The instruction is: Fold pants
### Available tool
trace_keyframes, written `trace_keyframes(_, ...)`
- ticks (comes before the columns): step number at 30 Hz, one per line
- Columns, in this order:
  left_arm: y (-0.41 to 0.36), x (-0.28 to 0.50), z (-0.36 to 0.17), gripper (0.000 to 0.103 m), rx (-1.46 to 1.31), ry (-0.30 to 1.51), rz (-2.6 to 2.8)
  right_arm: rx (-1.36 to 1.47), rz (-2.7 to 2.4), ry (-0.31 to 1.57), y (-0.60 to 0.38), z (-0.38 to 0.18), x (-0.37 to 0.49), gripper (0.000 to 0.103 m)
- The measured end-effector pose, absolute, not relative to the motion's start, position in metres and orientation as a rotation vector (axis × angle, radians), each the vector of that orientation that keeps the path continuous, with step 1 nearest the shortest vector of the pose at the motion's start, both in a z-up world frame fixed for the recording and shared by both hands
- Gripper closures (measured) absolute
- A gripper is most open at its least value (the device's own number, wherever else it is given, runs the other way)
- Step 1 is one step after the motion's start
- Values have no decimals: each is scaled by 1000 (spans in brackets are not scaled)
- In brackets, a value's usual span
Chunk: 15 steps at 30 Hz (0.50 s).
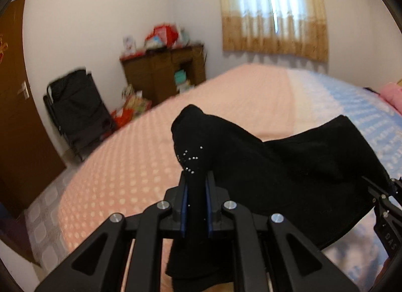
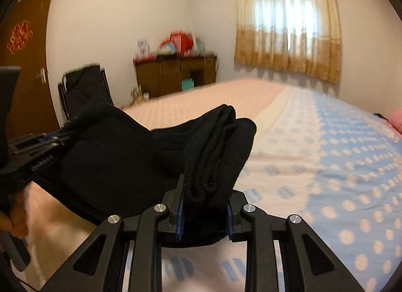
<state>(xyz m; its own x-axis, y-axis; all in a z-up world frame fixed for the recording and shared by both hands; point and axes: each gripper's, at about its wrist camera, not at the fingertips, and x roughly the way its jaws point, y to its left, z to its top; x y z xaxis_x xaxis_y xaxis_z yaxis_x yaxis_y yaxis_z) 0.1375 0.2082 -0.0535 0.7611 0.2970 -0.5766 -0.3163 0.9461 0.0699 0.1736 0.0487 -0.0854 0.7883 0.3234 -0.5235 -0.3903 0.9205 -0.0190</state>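
Black linkage bars of our left gripper fill the bottom of the left wrist view, and its two blue-padded fingers are pressed together on a bunch of the black pants. Small shiny studs sit on the cloth just above the fingers. From there the pants stretch to the lower right of the frame, where we see our right gripper holding the other end.

In the right wrist view, our right gripper is clamped on a thick, ribbed fold of the pants. The cloth hangs between both tools above the bed, and our left gripper appears at the left edge, closed on the fabric.

The bed cover is pink with pale dots on the left part and light blue with dots on the right part. Behind it, in the upper middle of the frame, a brown wooden cabinet carries red and white items. A black folding chair stands at its left, and a brown door is at the far left. A window with beige curtains is in the upper right. The walls are white.
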Motion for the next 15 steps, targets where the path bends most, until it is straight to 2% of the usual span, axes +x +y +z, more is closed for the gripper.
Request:
trace_keyframes(5, 226, 145, -85, 86, -93, 717, 332, -141, 377, 649, 52, -117, 201, 76)
trace_keyframes(8, 228, 145, -94, 76, -104, 740, 343, -126, 387, 671, 48, -119, 208, 73)
trace_keyframes(9, 227, 139, -94, 65, -106, 739, 356, -123, 386, 682, 47, -122, 209, 71)
trace_keyframes(10, 226, 136, -95, 45, -105, 740, 383, -117, 384, 696, 45, -125, 212, 68)
trace_keyframes(11, 227, 132, -97, 34, -105, 744, 413, -105, 384, 709, 43, -125, 218, 62)
trace_keyframes(12, 233, 130, -98, 14, -118, 751, 453, -76, 384, 722, 38, -126, 221, 58)
trace_keyframes(13, 243, 127, -99, 2, -155, 767, 478, -50, 384, 734, 33, -127, 224, 49)
trace_keyframes(14, 250, 124, -100, 0, -193, 784, 486, -22, 384, 746, 28, -127, 224, 42)
trace_keyframes(15, 257, 121, -102, 0, -241, 801, 480, 20, 395, 763, 21, -127, 226, 41)
